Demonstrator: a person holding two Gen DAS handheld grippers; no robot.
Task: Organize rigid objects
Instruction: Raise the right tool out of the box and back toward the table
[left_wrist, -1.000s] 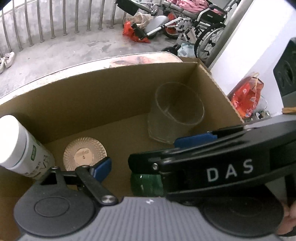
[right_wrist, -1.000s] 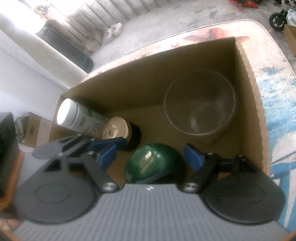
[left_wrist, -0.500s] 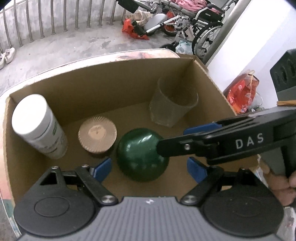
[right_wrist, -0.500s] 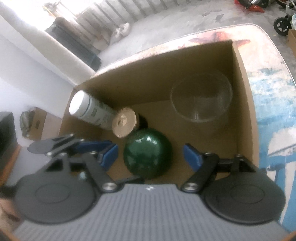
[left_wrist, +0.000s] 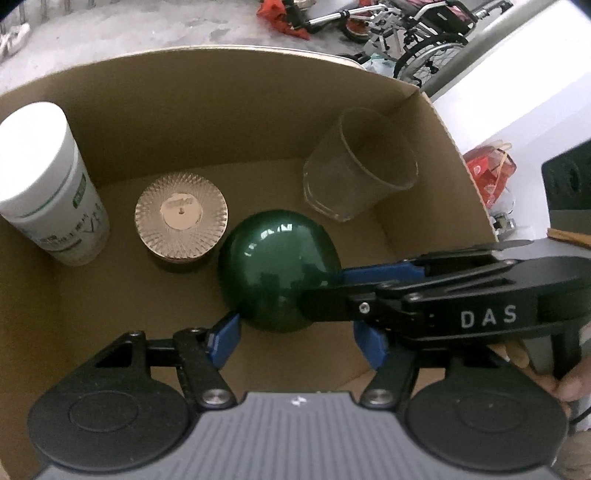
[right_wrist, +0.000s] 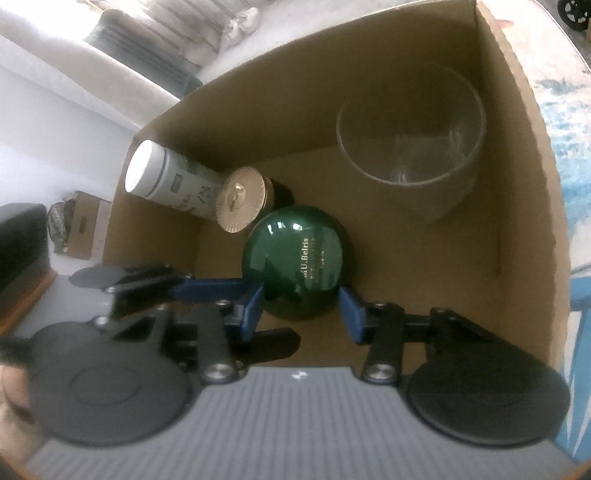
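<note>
A cardboard box (left_wrist: 221, 55) (right_wrist: 517, 184) holds a white bottle (left_wrist: 44, 184) (right_wrist: 166, 181), a gold-lidded jar (left_wrist: 181, 216) (right_wrist: 240, 199), a clear glass (left_wrist: 362, 166) (right_wrist: 410, 140) and a round green jar (left_wrist: 273, 266) (right_wrist: 291, 254). The green jar stands on the box floor. My right gripper (right_wrist: 301, 301) (left_wrist: 325, 290) comes in from the right, its jaws closing, its blue pads flanking the jar's near side without a clear squeeze. My left gripper (left_wrist: 299, 343) hangs just short of the jar, jaws closing with nothing between them. One of its fingers (right_wrist: 207, 287) shows at left.
The box sits on a patterned table (right_wrist: 565, 166). Outside it are wheelchairs (left_wrist: 424, 22), a red bag (left_wrist: 487, 173) and a small carton on the floor (right_wrist: 85, 225). A hand (left_wrist: 569, 384) holds the right gripper. Bare box floor lies right of the green jar.
The right gripper drew back from the green jar, which now stands farther ahead of its tips. Both pairs of jaws narrowed. The left view tipped down over the box.
</note>
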